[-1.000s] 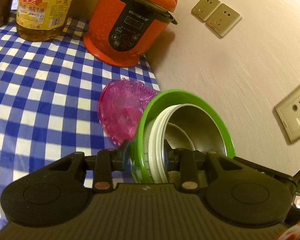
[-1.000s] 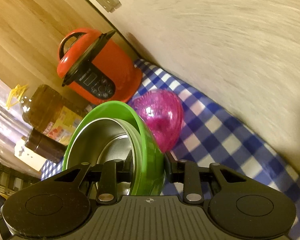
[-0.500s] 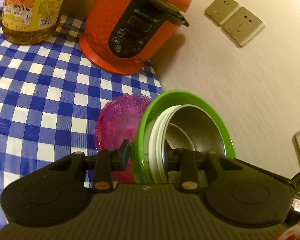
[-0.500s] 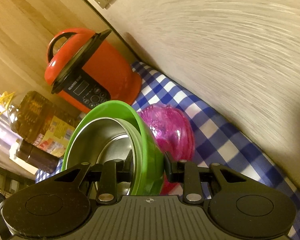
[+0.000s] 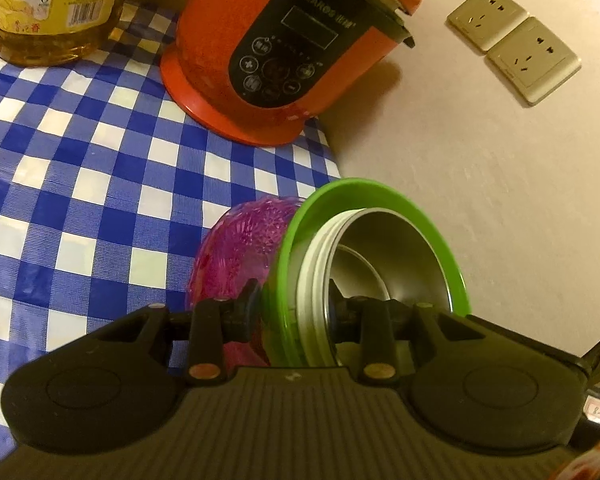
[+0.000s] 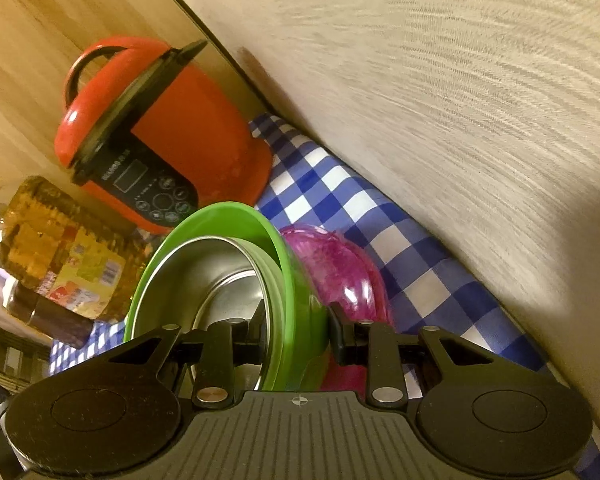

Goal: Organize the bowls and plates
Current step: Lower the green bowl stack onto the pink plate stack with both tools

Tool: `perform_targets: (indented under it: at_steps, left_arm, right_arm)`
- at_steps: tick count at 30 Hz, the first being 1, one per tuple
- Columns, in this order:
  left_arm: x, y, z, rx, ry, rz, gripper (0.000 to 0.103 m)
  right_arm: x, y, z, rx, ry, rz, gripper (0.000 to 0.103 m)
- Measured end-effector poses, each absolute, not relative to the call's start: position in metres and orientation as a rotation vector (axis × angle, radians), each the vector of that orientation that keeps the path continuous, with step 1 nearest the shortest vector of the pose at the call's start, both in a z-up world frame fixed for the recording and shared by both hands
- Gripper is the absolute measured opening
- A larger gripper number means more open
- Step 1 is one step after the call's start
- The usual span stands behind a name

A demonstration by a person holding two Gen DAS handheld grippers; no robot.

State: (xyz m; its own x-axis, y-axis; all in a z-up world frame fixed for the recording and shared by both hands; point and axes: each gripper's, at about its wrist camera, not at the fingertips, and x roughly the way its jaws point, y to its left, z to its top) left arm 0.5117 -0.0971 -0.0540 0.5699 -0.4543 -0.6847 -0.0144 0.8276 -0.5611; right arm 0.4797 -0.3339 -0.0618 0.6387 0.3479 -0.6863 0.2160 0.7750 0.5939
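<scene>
In the left wrist view, the left gripper point(image 5: 292, 306) is seen with its jaws closed on the rim of the green bowl point(image 5: 374, 200), which holds the nested steel bowl point(image 5: 396, 256) and a white one. Compared with a second ago, the pink bowl point(image 5: 236, 248) has come much closer and now lies just behind the stack, on the checked worktop point(image 5: 80, 184); the stack is judged to be nearly over it, ready for nesting. The red cooker point(image 5: 276, 60) and oil bottle point(image 5: 52, 8) stand further back.

In the right wrist view, the right gripper point(image 6: 296, 334) is seen clamped on the opposite rim of the green bowl point(image 6: 236, 216). The pink bowl point(image 6: 344, 276) lies just beside the wall point(image 6: 460, 120), which leaves little room on that side.
</scene>
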Motion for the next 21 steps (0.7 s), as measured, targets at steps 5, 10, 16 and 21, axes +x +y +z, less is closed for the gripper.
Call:
perform_targets:
  at_steps: [5, 10, 16, 21]
  left_arm:
    - [0.518, -0.097, -0.060, -0.552, 0.946, -0.263, 0.029]
    - [0.522, -0.097, -0.067, -0.546, 0.956, -0.260, 0.029]
    - [0.523, -0.097, -0.075, -0.542, 0.968, -0.254, 0.029]
    - [0.525, -0.098, -0.075, -0.529, 0.961, -0.254, 0.029]
  right_arm:
    - [0.487, -0.332, -0.070, 0.702, 0.903, 0.088, 0.029]
    - [0.492, -0.330, -0.075, 0.697, 0.910, 0.088, 0.029]
    - [0.493, -0.329, -0.081, 0.694, 0.925, 0.079, 0.029]
    - [0.494, -0.328, -0.082, 0.684, 0.920, 0.083, 0.029]
